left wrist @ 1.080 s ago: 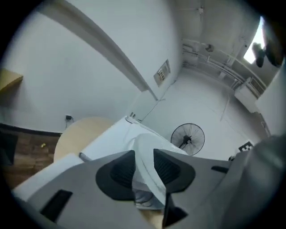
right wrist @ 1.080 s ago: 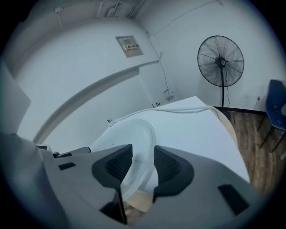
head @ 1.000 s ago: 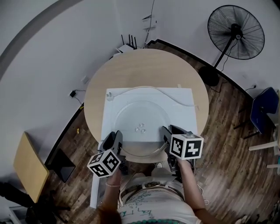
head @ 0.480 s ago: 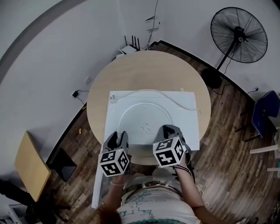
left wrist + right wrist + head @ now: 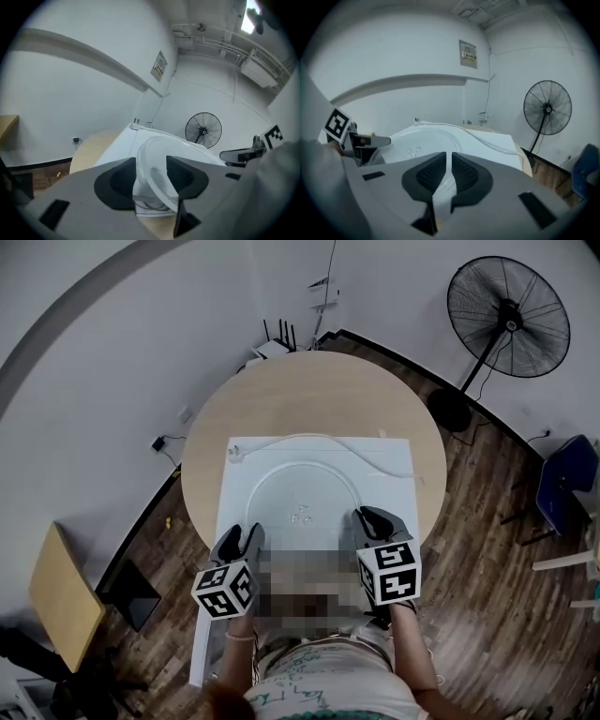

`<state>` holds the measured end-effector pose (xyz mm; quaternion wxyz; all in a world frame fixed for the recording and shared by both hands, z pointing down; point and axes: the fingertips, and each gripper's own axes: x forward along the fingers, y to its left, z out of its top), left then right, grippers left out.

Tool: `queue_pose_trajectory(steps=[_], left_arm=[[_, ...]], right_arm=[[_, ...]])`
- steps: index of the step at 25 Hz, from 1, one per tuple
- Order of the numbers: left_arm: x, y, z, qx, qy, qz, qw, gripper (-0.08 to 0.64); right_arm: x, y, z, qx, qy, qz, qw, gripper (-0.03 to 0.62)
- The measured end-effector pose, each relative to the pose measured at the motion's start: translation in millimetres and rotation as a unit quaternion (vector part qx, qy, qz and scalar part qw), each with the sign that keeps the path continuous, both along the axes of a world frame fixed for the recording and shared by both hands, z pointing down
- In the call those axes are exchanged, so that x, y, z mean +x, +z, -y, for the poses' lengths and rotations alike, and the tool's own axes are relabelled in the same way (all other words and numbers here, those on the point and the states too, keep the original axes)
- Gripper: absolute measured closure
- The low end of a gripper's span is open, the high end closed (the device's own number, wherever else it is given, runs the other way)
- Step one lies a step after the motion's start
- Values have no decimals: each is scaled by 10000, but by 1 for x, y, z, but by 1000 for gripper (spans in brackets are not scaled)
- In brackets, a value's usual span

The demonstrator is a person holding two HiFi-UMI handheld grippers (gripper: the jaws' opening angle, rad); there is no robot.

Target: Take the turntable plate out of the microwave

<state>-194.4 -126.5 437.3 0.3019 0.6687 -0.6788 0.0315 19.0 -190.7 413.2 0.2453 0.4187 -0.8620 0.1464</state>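
Turntable plate (image 5: 305, 493) lies flat atop the microwave (image 5: 394, 460) on the round counter (image 5: 309, 390). Left tool (image 5: 242, 536) has just been opening: jaws apart astride the near rim, no grip. Right tool (image 5: 373, 519) has just eased open a touch and stands nearly closed, seemingly pinching the rim. Risk: with a one-sided hold the glass could tilt and slide off.

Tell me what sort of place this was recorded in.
Probably a sparse office or lab room, not a kitchen: a white microwave sits on a round wooden table, with a pedestal fan and blue chair on a wood-plank floor.

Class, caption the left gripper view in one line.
Left gripper, fingers just opening, straddles the glass turntable plate rim; pedestal fan behind.
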Motion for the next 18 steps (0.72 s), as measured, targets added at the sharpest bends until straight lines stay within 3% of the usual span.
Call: queue_pose_trajectory(steps=[3, 8, 10, 13, 18], left_arm=[[-3, -9, -4, 195, -105, 11, 9998, 368], [1, -30, -17, 532, -120, 460, 9975, 371], [7, -35, -22, 667, -64, 546, 9963, 408], [19, -40, -30, 926, 64, 639, 9936, 520], [39, -52, -47, 1328, 101, 684, 9887, 543]], right_arm=[[6, -6, -5, -49, -131, 491, 9987, 587], [18, -18, -11, 343, -147, 1221, 9918, 601], [18, -22, -16, 474, -214, 1520, 9870, 601], [19, -23, -26, 662, -350, 1672, 9831, 601], [21, -17, -46, 664, -563, 1671, 9821, 601]])
